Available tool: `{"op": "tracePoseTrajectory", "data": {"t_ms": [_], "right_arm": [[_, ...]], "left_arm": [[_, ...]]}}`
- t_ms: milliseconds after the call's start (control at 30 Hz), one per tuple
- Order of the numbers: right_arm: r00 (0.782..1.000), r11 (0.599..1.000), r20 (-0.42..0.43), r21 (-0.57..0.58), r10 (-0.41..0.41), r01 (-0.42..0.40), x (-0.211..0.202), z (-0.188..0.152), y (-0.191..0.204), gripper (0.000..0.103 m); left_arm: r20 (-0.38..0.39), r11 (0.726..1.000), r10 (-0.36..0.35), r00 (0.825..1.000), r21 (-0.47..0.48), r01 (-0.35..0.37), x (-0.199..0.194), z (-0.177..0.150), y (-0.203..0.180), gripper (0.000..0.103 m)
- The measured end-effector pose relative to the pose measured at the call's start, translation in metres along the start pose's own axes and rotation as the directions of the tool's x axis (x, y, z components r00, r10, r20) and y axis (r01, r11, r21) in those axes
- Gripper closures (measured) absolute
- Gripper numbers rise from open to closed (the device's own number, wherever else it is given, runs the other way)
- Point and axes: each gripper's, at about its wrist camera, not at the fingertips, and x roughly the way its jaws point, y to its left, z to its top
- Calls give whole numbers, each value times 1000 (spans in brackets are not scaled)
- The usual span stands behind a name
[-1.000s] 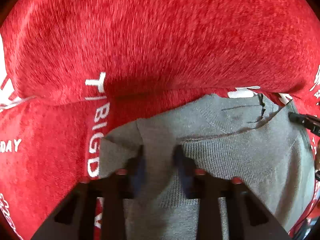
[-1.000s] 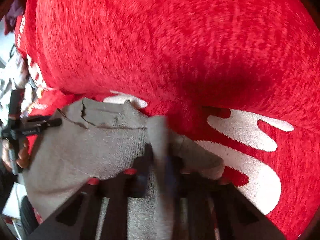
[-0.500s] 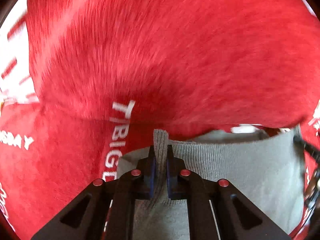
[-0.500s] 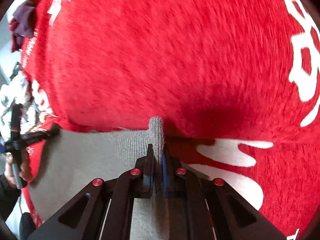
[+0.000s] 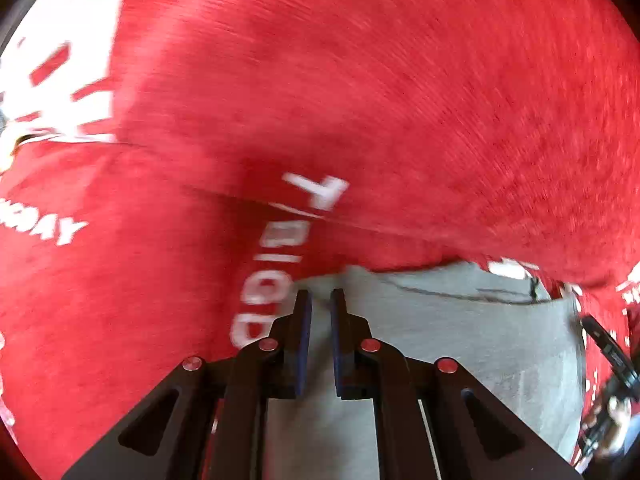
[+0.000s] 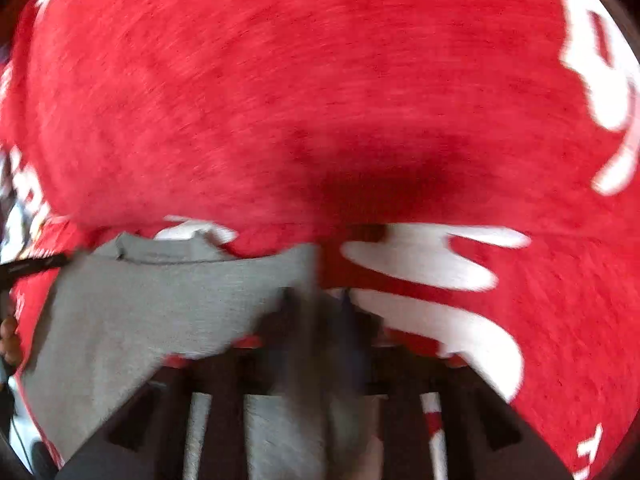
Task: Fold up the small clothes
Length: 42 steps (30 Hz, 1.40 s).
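1. The left gripper [image 5: 318, 304] points steeply down at the work. Its black fingers [image 5: 298, 332] with blue pads stand nearly together, clamped on a thin raised fold at the left end of the grey knit garment [image 5: 460, 340].
2. The garment is a soft, fine-ribbed knit. It lies flat on the red cloth [image 5: 360, 80] just below a crease in that cloth, and spreads from the left gripper across to the right. A dark stitched line runs along its far edge.
3. The red cloth is fuzzy and napped and fills the rest of both views. White block letters [image 5: 276, 276] run down it just left of the garment's left end.
4. In the right wrist view, the garment [image 6: 160, 312] reaches in from the left and ends in a straight, upright edge at the middle.
5. The right gripper [image 6: 316, 300] also tilts steeply down and is badly blurred. Its jaws have just been opening and now stand apart, with that upright edge loose between them.
6. To the right of it, broad white wavy shapes [image 6: 420, 256] are printed on the red cloth [image 6: 320, 80].
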Motion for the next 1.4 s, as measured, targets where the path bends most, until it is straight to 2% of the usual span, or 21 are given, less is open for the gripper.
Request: {"op": "tracePoseTrajectory", "data": {"t_ms": [67, 167, 233, 300, 433, 467, 500, 533, 600, 633, 733, 833, 933, 1000, 1133, 1167, 1200, 1267, 1333, 1400], "right_arm": [[999, 1000, 47, 5, -8, 8, -25, -5, -2, 55], [995, 996, 91, -86, 43, -35, -71, -29, 23, 51], [992, 988, 86, -130, 90, -79, -90, -51, 45, 29], [990, 976, 60, -187, 126, -113, -92, -75, 75, 28], [990, 951, -56, -276, 127, -138, -75, -122, 114, 28], [990, 953, -87, -275, 108, -128, -65, -133, 115, 28], [990, 958, -113, -264, 81, -108, -58, -140, 111, 29], [993, 961, -90, -258, 80, -101, -59, -145, 103, 30], [995, 969, -65, -232, 70, -83, -64, -148, 91, 30], [996, 974, -68, -218, 54, -67, -66, -149, 84, 31], [994, 981, -97, -187, 39, -57, -72, -151, 68, 39], [997, 980, -64, -198, -41, 28, -89, -155, 78, 39], [1000, 982, -12, -186, 24, -26, -107, -157, 101, 38], [999, 979, -29, -201, 39, -44, -101, -160, 115, 38], [998, 986, -44, -162, 38, -45, -84, -160, 128, 38], [999, 991, -36, -128, 39, -43, -81, -156, 129, 37], [999, 994, -35, -104, 41, -44, -78, -154, 130, 33], [998, 996, -55, -71, 42, -45, -70, -151, 132, 27], [998, 997, -57, -80, 17, -21, -65, -148, 142, 26], [998, 996, -54, -82, 27, -31, -63, -143, 152, 23]], "left_arm": [[25, 998, 55, 998, -14, -54, -21, -10, 14, 93], [30, 996, 85, 996, 5, -85, -43, -38, 18, 93], [17, 994, 105, 994, 34, -106, -50, -71, 11, 93], [22, 993, 96, 995, 63, -97, -52, -98, -7, 93], [-20, 982, 48, 999, 182, -43, -43, -154, -56, 93], [1, 978, 67, 998, 196, -66, -48, -163, -58, 93], [36, 973, 86, 996, 211, -92, -49, -168, -59, 87], [58, 967, 105, 993, 225, -116, -49, -172, -59, 81], [72, 963, 170, 983, 201, -181, -51, -171, -45, 31], [71, 964, 185, 980, 181, -195, -54, -168, -37, 27], [56, 977, 179, 982, 108, -184, -65, -162, -16, 27], [97, 988, 120, 988, 81, -128, -87, -172, -19, 27], [102, 982, 74, 992, 164, -90, -86, -184, -51, 26], [78, 971, 69, 995, 223, -85, -76, -191, -73, 26], [55, 968, 76, 996, 235, -87, -57, -191, -95, 26], [45, 967, 87, 995, 238, -95, -50, -191, -98, 24], [32, 964, 115, 993, 238, -119, -43, -191, -99, 14], [63, 964, 149, 987, 212, -159, -39, -192, -97, 2], [66, 971, 137, 988, 189, -147, -38, -193, -93, 1], [66, 973, 126, 990, 186, -137, -37, -193, -91, 1]]}}
